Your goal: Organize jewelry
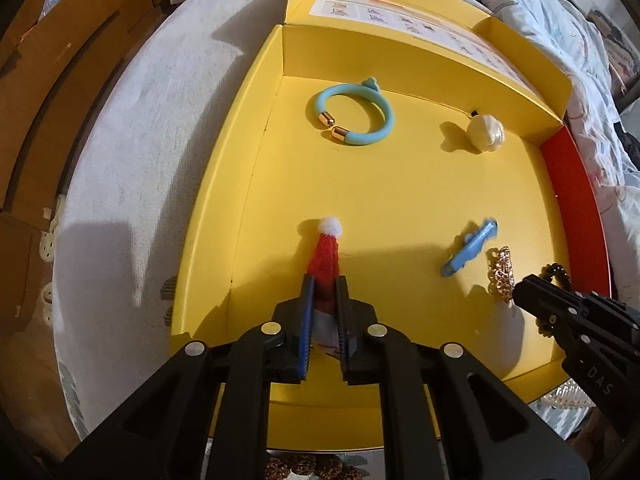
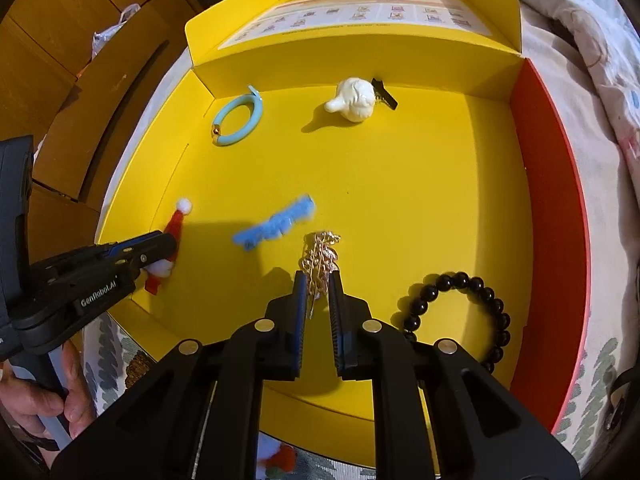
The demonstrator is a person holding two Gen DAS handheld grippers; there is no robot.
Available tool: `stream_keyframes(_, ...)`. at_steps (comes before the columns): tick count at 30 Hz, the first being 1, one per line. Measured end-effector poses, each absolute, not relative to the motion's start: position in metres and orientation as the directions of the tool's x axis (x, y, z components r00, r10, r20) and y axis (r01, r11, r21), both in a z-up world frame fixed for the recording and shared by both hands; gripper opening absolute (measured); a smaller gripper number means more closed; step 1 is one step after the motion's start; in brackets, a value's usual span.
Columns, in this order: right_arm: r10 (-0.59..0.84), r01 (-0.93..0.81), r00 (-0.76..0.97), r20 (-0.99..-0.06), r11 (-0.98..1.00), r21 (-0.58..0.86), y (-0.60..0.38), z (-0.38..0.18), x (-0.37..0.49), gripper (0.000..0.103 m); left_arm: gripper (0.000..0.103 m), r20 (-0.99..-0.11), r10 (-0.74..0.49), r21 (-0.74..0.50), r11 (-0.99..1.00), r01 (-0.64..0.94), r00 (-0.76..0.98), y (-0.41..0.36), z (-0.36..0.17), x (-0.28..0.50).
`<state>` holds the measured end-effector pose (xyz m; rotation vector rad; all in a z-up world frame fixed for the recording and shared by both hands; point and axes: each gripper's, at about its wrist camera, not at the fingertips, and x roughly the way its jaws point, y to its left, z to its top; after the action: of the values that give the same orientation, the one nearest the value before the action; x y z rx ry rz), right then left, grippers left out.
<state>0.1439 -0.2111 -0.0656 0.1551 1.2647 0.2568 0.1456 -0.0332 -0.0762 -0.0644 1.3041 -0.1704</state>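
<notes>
Santa-hat clip [image 1: 325, 258] sits pinched in the left gripper [image 1: 323, 312], long axis pointing straight ahead over the yellow box [image 1: 400, 184] floor; its lower end is hidden.

Right-wrist view: right gripper [image 2: 318, 298] nips the gold ornament [image 2: 320, 258], whose shape is tangled and unclear.

Bright, hard-shadowed light on the yellow box [image 1: 400, 184]; fisheye-bent edges, motion-blurred blue clip [image 2: 276, 222].

box [image 2: 400, 184]: bangle [image 2: 238, 122] back-left; shell clip [image 2: 354, 100] back-right; bead bracelet [image 2: 460, 312] front-right
</notes>
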Motion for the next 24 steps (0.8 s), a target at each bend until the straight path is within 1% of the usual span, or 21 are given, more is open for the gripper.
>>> stream_keyframes(2,0.271,-0.125,0.268,-0.925,0.961,0.245,-0.206,-0.066,0.146,0.018,0.011,-0.953,-0.162,-0.143,0.986,0.090,0.254,-0.035,-0.077,0.141)
stream_keyframes(5,0.211,-0.111,0.279,-0.937,0.976,0.187,-0.202,-0.069,0.150,0.020,0.011,-0.954,-0.159,-0.141,0.986,0.090,0.255,-0.035,-0.077,0.140)
stream_keyframes(8,0.216,-0.108,0.271,-0.938,0.975,0.193,-0.201,-0.073,0.153,0.021,0.011,-0.954,-0.161,-0.143,0.986,0.087,0.253,-0.035,-0.078,0.142)
stream_keyframes(9,0.207,-0.106,0.269,-0.941,0.977,0.185,-0.200,-0.073,0.155,0.024,0.011,-0.954,-0.161,-0.144,0.986,0.086,0.252,-0.034,-0.078,0.143)
stream_keyframes(11,0.174,-0.105,0.271,-0.947,0.983,0.150,-0.197,-0.073,0.157,0.034,0.011,-0.954,-0.161,-0.144,0.986,0.086,0.253,-0.034,-0.077,0.142)
stream_keyframes(13,0.165,-0.107,0.272,-0.948,0.984,0.140,-0.193,-0.074,0.159,0.051,0.011,-0.953,-0.163,-0.145,0.986,0.088,0.254,-0.033,-0.075,0.143)
stream_keyframes(15,0.161,-0.121,0.281,-0.946,0.984,0.131,-0.186,-0.074,0.161,0.059,0.011,-0.953,-0.166,-0.148,0.985,0.089,0.252,-0.033,-0.075,0.143)
stream_keyframes(19,0.160,-0.131,0.253,-0.954,0.983,0.130,-0.178,-0.080,0.166,0.059,0.011,-0.954,-0.164,-0.146,0.985,0.090,0.252,-0.032,-0.076,0.144)
stream_keyframes(22,0.108,-0.145,0.252,-0.962,0.987,0.073,-0.170,-0.082,0.166,0.059,0.011,-0.955,-0.164,-0.146,0.985,0.090,0.248,-0.032,-0.078,0.144)
stream_keyframes(24,0.051,-0.167,0.246,-0.968,0.986,0.009,-0.160,-0.085,0.167,0.059,0.011,-0.955,-0.165,-0.147,0.985,0.089,0.246,-0.033,-0.078,0.144)
